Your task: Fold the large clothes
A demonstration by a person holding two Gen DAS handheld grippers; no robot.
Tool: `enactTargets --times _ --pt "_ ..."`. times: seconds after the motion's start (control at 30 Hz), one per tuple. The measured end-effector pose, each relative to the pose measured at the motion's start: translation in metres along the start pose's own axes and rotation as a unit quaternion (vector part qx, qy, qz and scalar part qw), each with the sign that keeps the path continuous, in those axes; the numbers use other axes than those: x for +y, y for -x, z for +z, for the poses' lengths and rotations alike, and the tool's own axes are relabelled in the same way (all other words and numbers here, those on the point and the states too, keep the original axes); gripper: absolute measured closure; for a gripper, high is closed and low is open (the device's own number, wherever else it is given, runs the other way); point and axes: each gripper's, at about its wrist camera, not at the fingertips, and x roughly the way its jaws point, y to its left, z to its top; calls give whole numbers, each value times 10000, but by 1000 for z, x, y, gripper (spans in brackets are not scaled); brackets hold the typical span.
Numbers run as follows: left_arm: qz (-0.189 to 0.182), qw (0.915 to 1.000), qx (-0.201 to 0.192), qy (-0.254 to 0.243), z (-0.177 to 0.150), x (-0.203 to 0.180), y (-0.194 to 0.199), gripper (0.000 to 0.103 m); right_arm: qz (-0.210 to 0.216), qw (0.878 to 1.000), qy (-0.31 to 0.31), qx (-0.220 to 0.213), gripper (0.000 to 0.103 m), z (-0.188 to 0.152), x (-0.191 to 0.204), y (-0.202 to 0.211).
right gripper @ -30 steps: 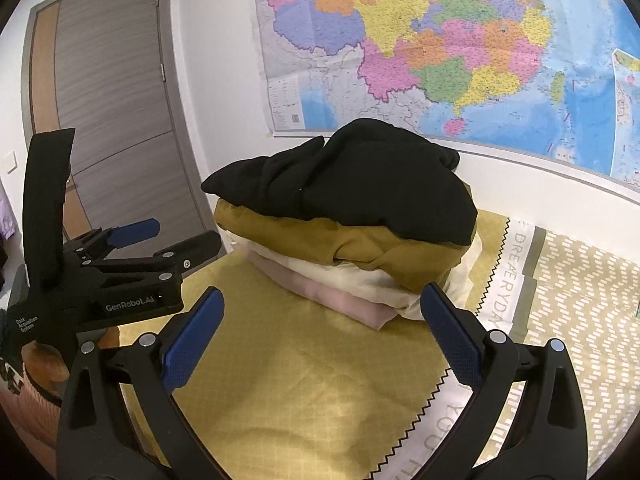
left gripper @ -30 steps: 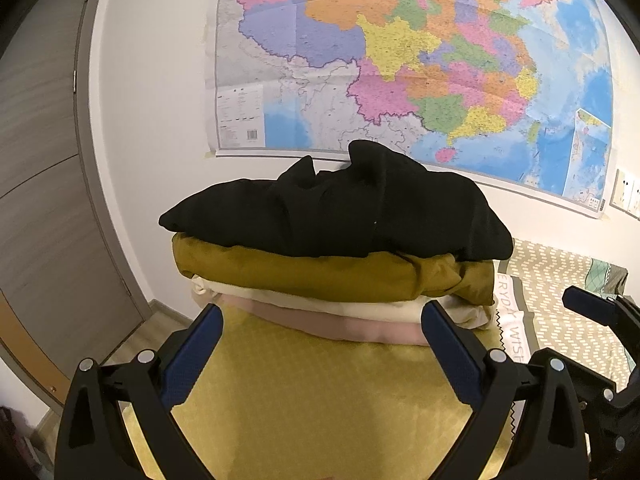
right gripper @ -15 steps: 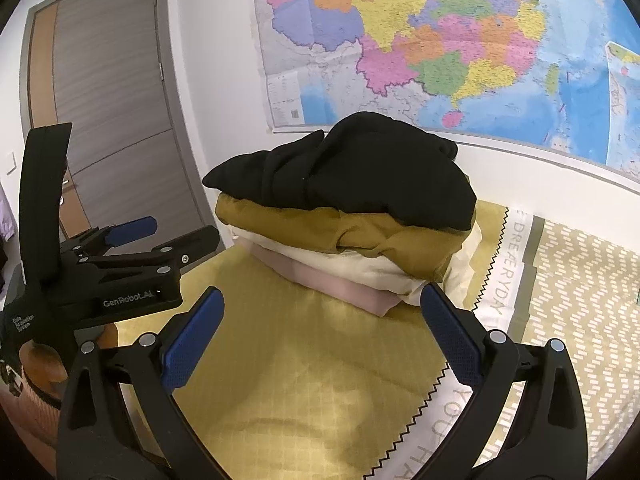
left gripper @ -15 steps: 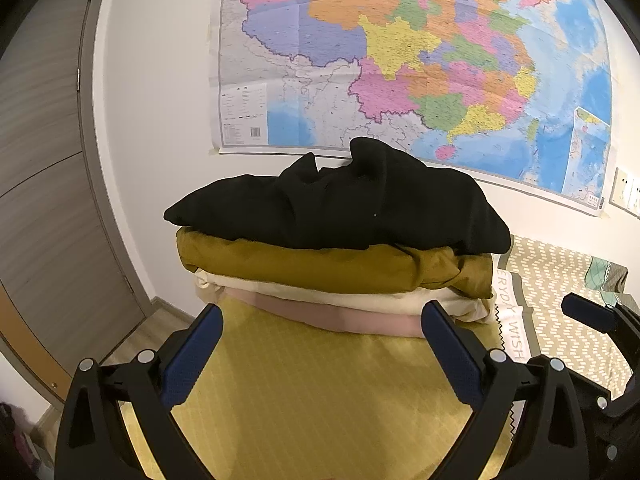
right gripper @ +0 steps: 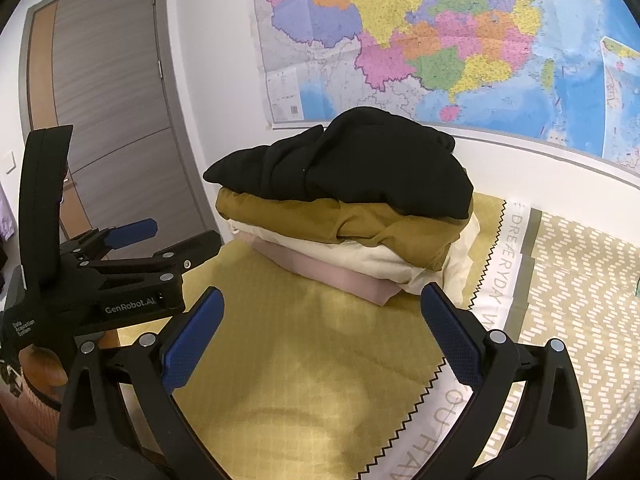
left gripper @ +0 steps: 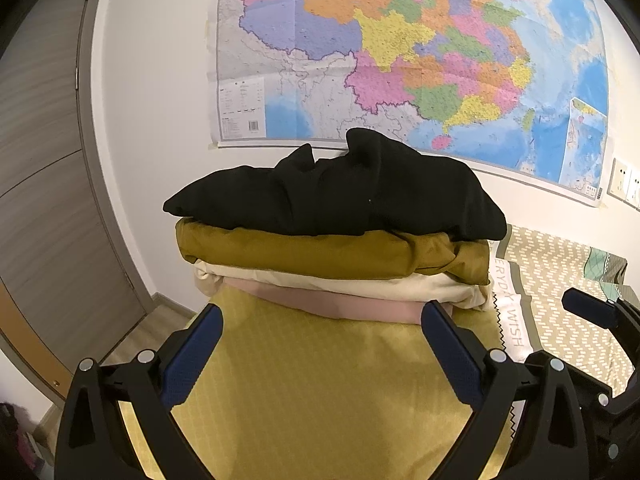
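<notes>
Hovering: left gripper (left gripper: 322,344) and right gripper (right gripper: 322,328), fingers spread wide, empty. Folded clothes stack (left gripper: 336,232) ahead of fingers on bed (right gripper: 304,380). Risk: black garment (right gripper: 352,164) on top bulges; careless contact could topple stack.

Your stack, top to bottom: black knit garment (left gripper: 340,188), mustard-olive folded cloth (left gripper: 320,254), cream folded cloth (left gripper: 352,282), dusty-pink folded cloth (left gripper: 340,304). Underneath you see a yellow bedspread w/ faint grid (left gripper: 320,380); beside it, beige bedding w/ white dash pattern (right gripper: 580,280). Behind: multicolour wall map (left gripper: 400,48), grey wood-grain door (right gripper: 108,80).
</notes>
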Motion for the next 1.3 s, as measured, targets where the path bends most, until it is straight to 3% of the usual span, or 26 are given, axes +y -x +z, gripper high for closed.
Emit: enactTargets --times 1.3 --pt "14 10000 -47 -61 -10 -3 9 7 15 10000 -36 3 6 -6 4 6"
